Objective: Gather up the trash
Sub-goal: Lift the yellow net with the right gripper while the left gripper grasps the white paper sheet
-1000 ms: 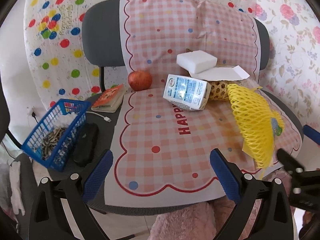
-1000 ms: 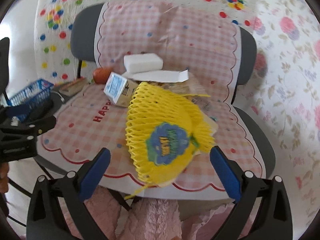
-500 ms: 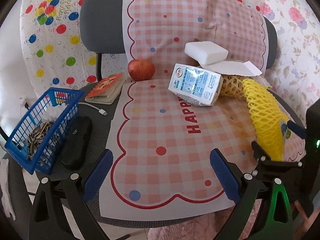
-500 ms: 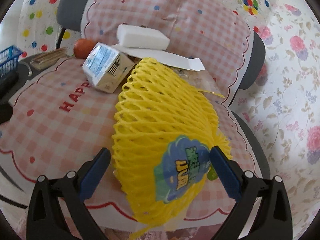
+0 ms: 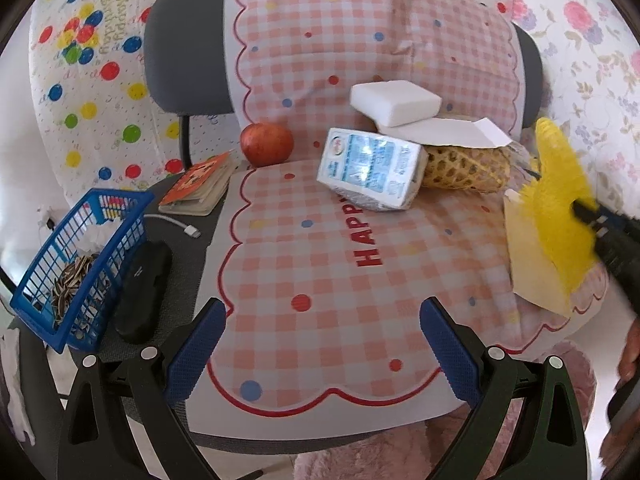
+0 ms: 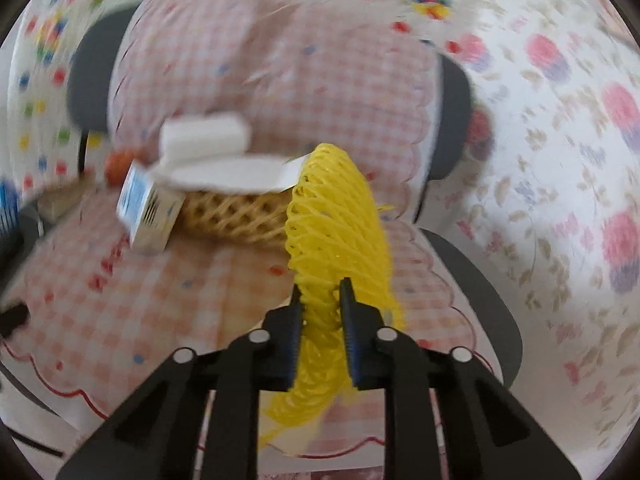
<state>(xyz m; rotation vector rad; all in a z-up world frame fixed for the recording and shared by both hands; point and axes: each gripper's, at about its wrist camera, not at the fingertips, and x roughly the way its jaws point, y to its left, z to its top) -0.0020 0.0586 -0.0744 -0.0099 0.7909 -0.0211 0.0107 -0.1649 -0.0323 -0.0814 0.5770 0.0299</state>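
My right gripper (image 6: 322, 292) is shut on a yellow foam fruit net (image 6: 336, 216), held on edge above the seat's right side; the net also shows in the left wrist view (image 5: 560, 196). A milk carton (image 5: 370, 168), a tan foam net (image 5: 464, 166), a white foam block (image 5: 394, 102) and a white card (image 5: 444, 132) lie at the back of the pink checked chair seat (image 5: 320, 272). A tan paper piece (image 5: 532, 256) lies under the yellow net. My left gripper (image 5: 320, 328) is open and empty over the seat's front edge.
A red apple (image 5: 267, 143) sits at the seat's back left. A small book (image 5: 200, 184), a white cable (image 5: 176, 224), a black case (image 5: 142, 292) and a blue basket (image 5: 76, 264) holding sunflower seed shells lie on the chair's left side.
My right gripper has closed on the yellow net and turned it on edge. A tan paper piece now shows beneath it. My left gripper has moved a little closer to the seat.
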